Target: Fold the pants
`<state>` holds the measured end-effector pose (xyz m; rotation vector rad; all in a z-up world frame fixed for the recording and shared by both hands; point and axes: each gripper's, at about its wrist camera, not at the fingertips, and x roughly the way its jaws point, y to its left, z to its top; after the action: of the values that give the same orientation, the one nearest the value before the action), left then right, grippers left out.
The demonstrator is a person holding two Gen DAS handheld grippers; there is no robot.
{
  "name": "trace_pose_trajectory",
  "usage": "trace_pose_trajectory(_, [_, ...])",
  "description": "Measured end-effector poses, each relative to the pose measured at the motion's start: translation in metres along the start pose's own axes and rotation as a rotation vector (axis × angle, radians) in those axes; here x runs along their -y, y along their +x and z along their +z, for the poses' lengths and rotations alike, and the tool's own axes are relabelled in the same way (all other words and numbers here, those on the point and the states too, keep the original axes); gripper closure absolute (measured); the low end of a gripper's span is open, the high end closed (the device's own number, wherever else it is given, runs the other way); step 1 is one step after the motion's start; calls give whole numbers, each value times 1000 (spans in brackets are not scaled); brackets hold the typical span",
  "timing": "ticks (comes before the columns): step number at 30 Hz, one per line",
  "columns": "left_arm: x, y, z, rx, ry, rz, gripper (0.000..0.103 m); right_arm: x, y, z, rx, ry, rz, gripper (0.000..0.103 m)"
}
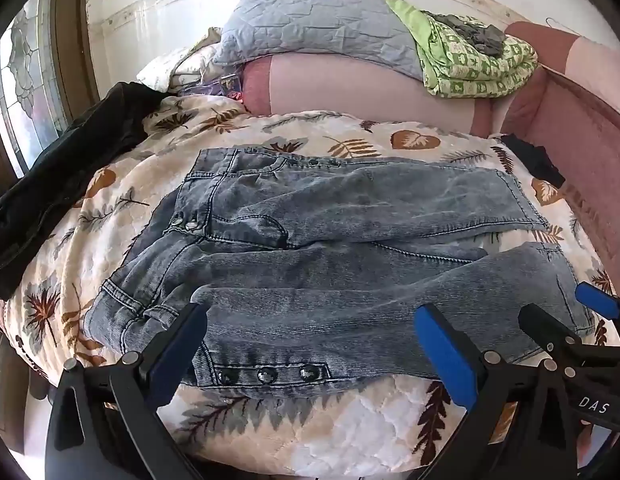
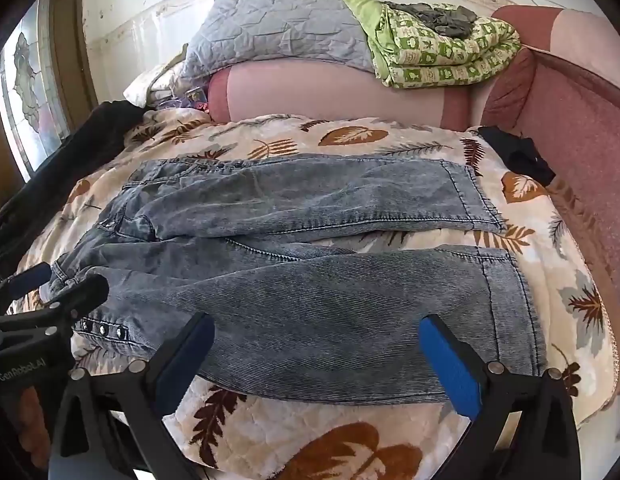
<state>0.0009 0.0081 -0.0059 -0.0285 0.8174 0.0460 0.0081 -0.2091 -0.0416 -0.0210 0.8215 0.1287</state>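
Faded grey-blue denim pants [image 1: 342, 248] lie flat on a cream quilted bedspread with brown and grey leaf print [image 1: 350, 432], just ahead of and below both tools. Waistband with metal snap buttons points to the left of the tools, the 2 legs run to the right, hems at the far right. The far leg lies straight; the near leg angles toward the tools, with a strip of bedspread showing between the hems.

Left gripper [image 1: 310, 344], black frame with blue pads, jaws wide apart, nothing between the pads. It hovers over the near hip and thigh area, by a row of 3 snaps on the near edge. Contact with the cloth: cannot tell.

Right gripper [image 2: 318, 356], same build, jaws wide apart, empty, over the near leg between knee and hem. The 2 tools sit side by side, each visible at the edge of the other's view.

Beyond the pants: pink upholstered sofa back [image 2: 350, 92] carrying a grey quilted blanket [image 2: 278, 28] and a folded green patterned blanket [image 2: 442, 56]. Black garment [image 1: 62, 184] far left of the waistband; small black cloth [image 2: 518, 152] beyond the far hem.

No containers in view.
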Motion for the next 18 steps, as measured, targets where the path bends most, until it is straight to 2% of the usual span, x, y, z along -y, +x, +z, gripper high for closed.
trace_pose_trajectory(18, [-1,0,-1,-5,-6,5,0,0,-5,2,12,16,9,0])
